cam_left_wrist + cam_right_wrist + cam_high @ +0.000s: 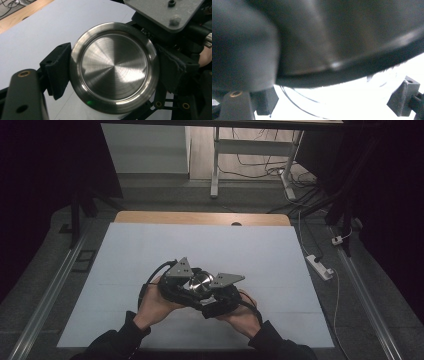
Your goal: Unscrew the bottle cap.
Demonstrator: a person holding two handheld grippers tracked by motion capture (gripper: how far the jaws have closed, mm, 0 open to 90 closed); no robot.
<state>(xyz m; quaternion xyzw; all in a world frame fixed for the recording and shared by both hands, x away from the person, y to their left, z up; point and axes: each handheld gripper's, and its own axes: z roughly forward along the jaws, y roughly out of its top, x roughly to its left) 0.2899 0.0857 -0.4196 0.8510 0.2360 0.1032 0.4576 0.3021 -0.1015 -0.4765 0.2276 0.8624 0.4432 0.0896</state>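
Observation:
A round brushed-steel lid with a raised rim faces the left gripper's camera. My left gripper is shut on it, one black pad on each side of the rim. From the high view the lid shines between the two grippers, held just above the near middle of the table. My right gripper sits hard against the left gripper. In the right gripper view a blurred dark metal body looms just above the right gripper. I cannot tell whether those pads touch it.
A white sheet covers the table, with a strip of bare wood at the far edge. A power strip and cables lie on the floor to the right. A white table frame stands beyond.

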